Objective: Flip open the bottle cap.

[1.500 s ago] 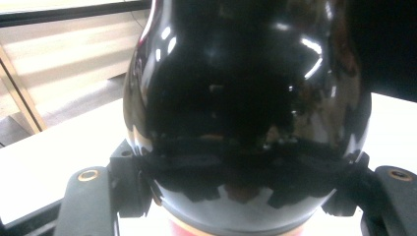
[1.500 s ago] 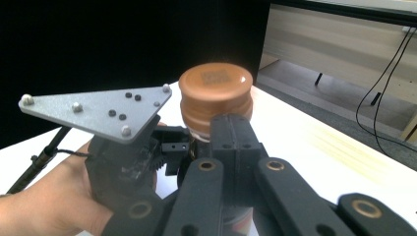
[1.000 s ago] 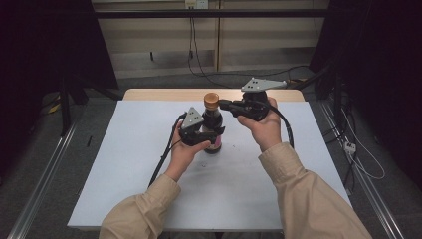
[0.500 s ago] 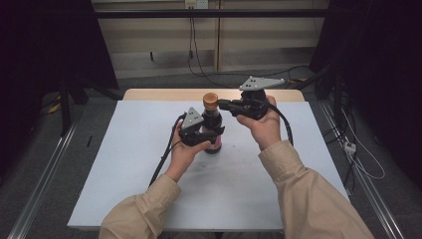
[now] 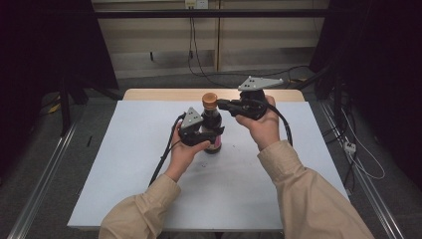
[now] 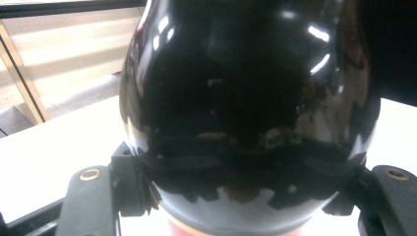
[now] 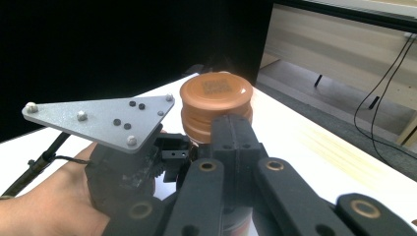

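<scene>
1. Bottle (image 5: 211, 130) first: it stands upright on the worktop (image 5: 124, 164), a little past the middle toward 12 o'clock, and nothing else sits on the worktop beside it

2. Left hand-held gripper (image 5: 211, 134) comes in from 9 o'clock and is clamped on the bottle's dark belly; in the left gripper view the two black jaws press the glass from both sides, low on the bulge, so the body is braced

3. Right hand-held gripper (image 5: 221, 103) reaches in from 3 o'clock at the height of the cap (image 5: 209, 99); in the right gripper view its jaws are drawn together with their tips right at the side of the cap (image 7: 216, 105), just under its top disc. They look closed to me, touching or nearly touching the cap, but I can't tell whether they truly grip it

4. Progress, as I judge it: the bracing is done and the cap is still seated on the neck, so the opening itself is all left to do, meaning getting a sure hold on the cap, turning it loose and lifting it away

5. Looks of the bottle: glossy, almost black glass with a rounded body that mirrors the room lights, a reddish band low on the body, and a ridged brown cap with a small square printed code on its flat top
</scene>
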Motion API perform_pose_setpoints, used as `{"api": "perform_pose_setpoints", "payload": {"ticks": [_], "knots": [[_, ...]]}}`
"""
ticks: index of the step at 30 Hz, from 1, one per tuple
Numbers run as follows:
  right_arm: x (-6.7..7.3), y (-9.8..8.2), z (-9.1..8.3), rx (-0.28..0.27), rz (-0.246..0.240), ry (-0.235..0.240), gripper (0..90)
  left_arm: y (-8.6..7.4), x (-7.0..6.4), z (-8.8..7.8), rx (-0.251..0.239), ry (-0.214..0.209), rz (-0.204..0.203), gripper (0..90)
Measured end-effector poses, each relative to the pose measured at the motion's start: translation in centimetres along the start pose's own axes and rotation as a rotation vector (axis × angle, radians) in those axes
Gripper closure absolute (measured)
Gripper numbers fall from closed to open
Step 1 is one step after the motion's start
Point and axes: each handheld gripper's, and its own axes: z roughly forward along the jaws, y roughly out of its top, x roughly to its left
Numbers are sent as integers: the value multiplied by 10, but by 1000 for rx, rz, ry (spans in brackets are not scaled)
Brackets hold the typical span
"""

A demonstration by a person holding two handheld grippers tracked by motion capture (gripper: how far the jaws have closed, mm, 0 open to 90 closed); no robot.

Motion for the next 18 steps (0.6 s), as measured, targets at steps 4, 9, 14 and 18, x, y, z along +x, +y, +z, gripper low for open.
{"api": "perform_pose_setpoints", "payload": {"ticks": [4,9,14,18], "knots": [[16,31,-8,-134,-47,30,900,5,-19,8,14,29,86,307],[33,57,-16,-124,-129,-12,900,5,-12,6,31,28,29,303],[15,30,-20,-89,-79,-35,900,1,-6,2,16,15,-13,304],[8,14,-15,-78,-56,-22,900,1,-7,3,13,28,-9,303]]}}
